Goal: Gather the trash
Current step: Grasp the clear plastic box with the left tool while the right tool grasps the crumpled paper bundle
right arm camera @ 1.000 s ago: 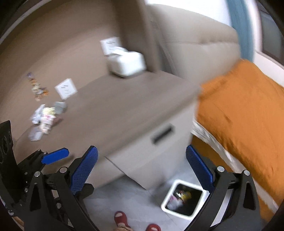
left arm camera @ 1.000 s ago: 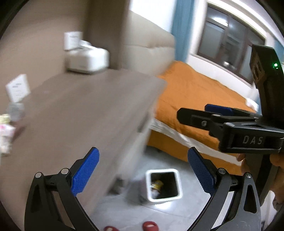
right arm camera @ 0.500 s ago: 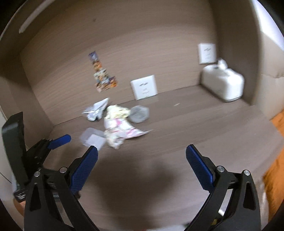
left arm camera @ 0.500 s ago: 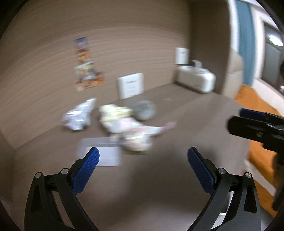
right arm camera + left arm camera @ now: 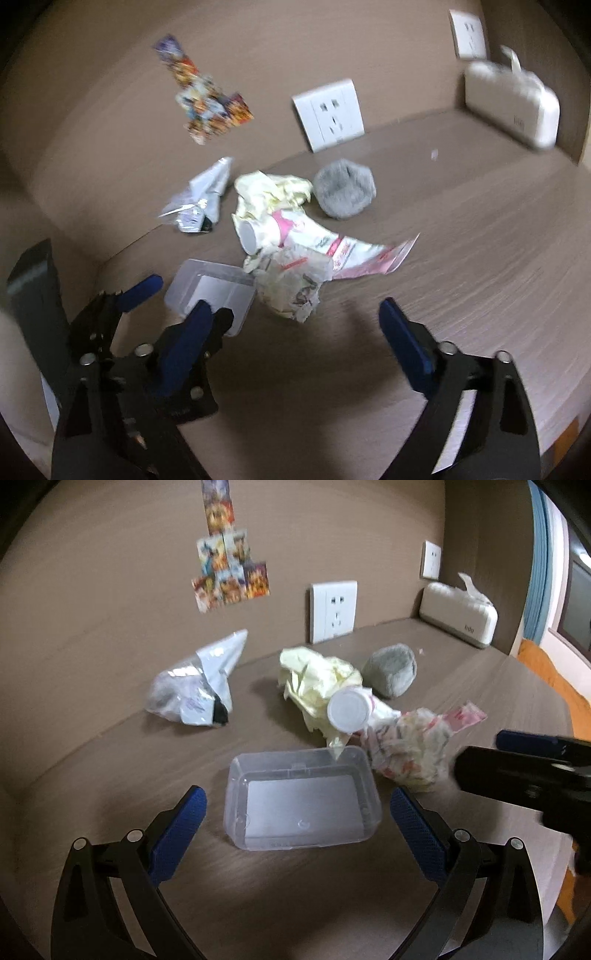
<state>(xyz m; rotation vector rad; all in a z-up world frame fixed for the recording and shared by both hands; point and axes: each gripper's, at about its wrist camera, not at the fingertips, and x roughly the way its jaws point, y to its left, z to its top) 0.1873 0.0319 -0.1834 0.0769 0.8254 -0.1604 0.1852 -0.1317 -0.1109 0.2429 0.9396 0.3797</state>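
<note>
Trash lies in a heap on the brown tabletop (image 5: 295, 904). A clear plastic box (image 5: 301, 799) (image 5: 214, 291) lies nearest. Behind it are a crumpled printed wrapper (image 5: 410, 753) (image 5: 291, 291), a white cup (image 5: 349, 709) (image 5: 248, 236) on its side, yellow crumpled paper (image 5: 314, 679) (image 5: 269, 192), a silver foil bag (image 5: 199, 683) (image 5: 201, 199) and a grey fuzzy lump (image 5: 391, 668) (image 5: 345, 188). My left gripper (image 5: 299, 819) is open, its fingers on either side of the clear box. My right gripper (image 5: 295, 332) is open just short of the printed wrapper.
A white wall socket (image 5: 333, 611) and coloured stickers (image 5: 227, 576) are on the back wall. A white tissue box (image 5: 458, 614) (image 5: 511, 105) stands at the far right. The table edge and an orange bed (image 5: 550, 672) lie to the right.
Both grippers have swung from the bin and bedside down to the table and closed in on the trash heap. Both stayed open.
</note>
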